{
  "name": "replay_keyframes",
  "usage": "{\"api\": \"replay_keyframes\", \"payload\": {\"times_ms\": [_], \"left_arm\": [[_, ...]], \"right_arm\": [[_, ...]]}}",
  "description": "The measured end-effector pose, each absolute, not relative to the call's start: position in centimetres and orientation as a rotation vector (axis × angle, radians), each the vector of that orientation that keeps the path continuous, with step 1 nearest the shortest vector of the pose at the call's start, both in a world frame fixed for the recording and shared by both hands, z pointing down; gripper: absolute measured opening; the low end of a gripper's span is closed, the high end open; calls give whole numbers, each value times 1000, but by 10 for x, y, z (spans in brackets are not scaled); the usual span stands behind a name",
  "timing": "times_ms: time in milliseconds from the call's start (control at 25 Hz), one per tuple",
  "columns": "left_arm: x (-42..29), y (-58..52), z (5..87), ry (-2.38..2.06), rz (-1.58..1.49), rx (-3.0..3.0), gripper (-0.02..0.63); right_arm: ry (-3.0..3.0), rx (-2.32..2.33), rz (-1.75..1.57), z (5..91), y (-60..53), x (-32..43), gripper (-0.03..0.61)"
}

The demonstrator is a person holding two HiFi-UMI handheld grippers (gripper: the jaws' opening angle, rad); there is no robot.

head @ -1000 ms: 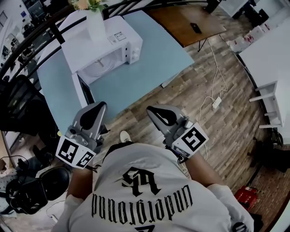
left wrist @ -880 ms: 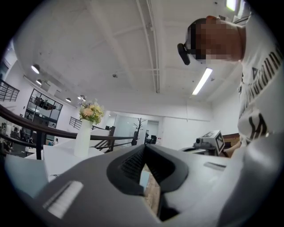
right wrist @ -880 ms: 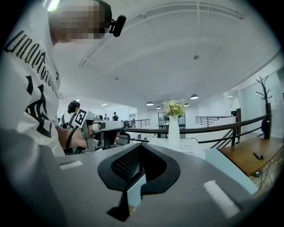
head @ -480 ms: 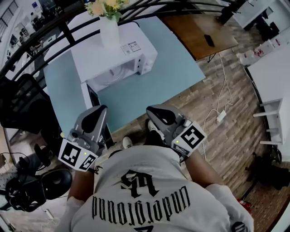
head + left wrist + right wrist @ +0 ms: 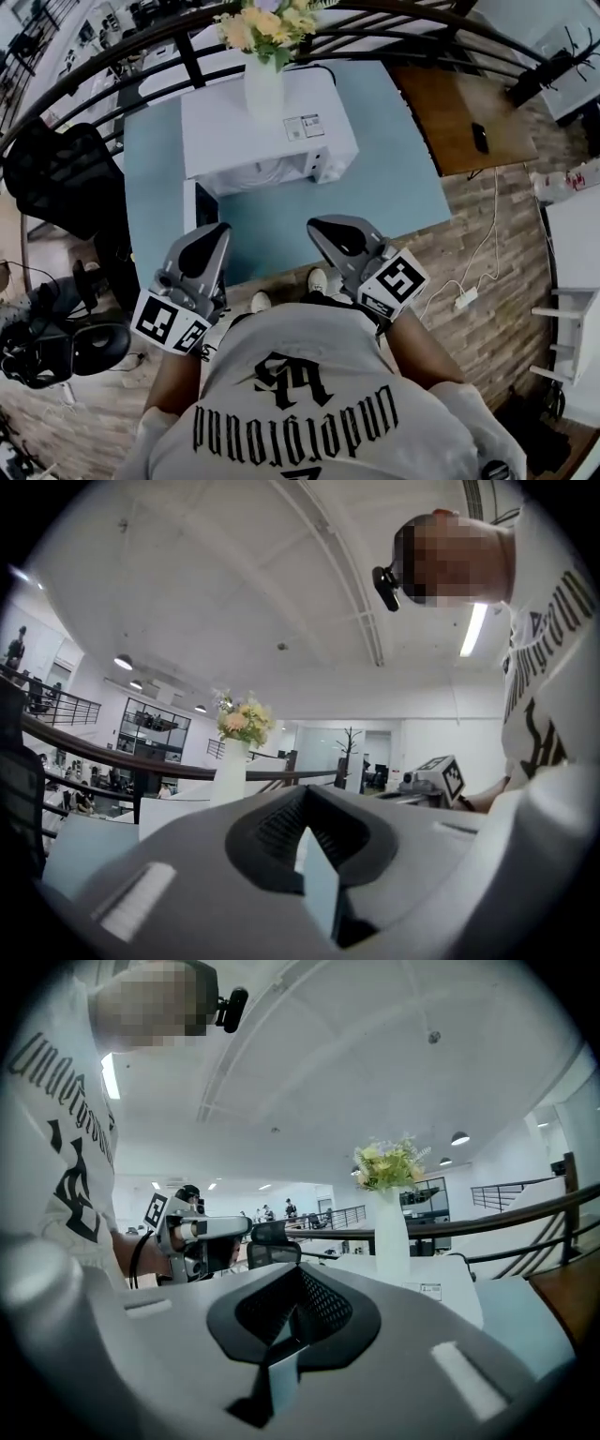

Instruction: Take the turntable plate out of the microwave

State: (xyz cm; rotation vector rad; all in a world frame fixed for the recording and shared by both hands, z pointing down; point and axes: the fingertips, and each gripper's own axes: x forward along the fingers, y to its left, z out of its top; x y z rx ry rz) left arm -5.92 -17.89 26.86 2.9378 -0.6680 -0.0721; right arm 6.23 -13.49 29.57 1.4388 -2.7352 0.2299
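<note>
**Both grippers shut, plate in the microwave**

At the person's chest, the left hand-held gripper (image 5: 208, 240) and right hand-held gripper (image 5: 326, 232) have their jaws pressed together on nothing. Beyond them, on the blue surface (image 5: 394, 183), stands the white microwave (image 5: 272, 127) with its door open. The turntable plate (image 5: 265, 174) shows faintly inside. A flower vase (image 5: 263, 86) stands on top.

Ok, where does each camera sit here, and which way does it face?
Head view: on the head, steeply down at the microwave on the blue table; shirt, left gripper, right gripper show.
Left gripper view: on that gripper, along its shut jaws toward the vase; right gripper, shirt at right.
Right gripper view: likewise along shut jaws toward vase and microwave; left gripper, shirt at left.
Shared: the vase.
</note>
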Motion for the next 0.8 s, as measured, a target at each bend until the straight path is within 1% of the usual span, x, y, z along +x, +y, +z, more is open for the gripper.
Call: {"api": "replay_keyframes", "payload": {"times_ms": [240, 560, 800], "left_arm": [[-26, -179, 264, -784, -110, 2900, 51], [-21, -192, 282, -1078, -120, 2799, 49], [-19, -202, 300, -1161, -60, 2784, 49]], "right_arm": [[-2782, 1276, 257, 297, -151, 102, 3], [-2839, 1063, 320, 316, -168, 116, 3], [-2842, 978, 391, 339, -187, 114, 3]]}}
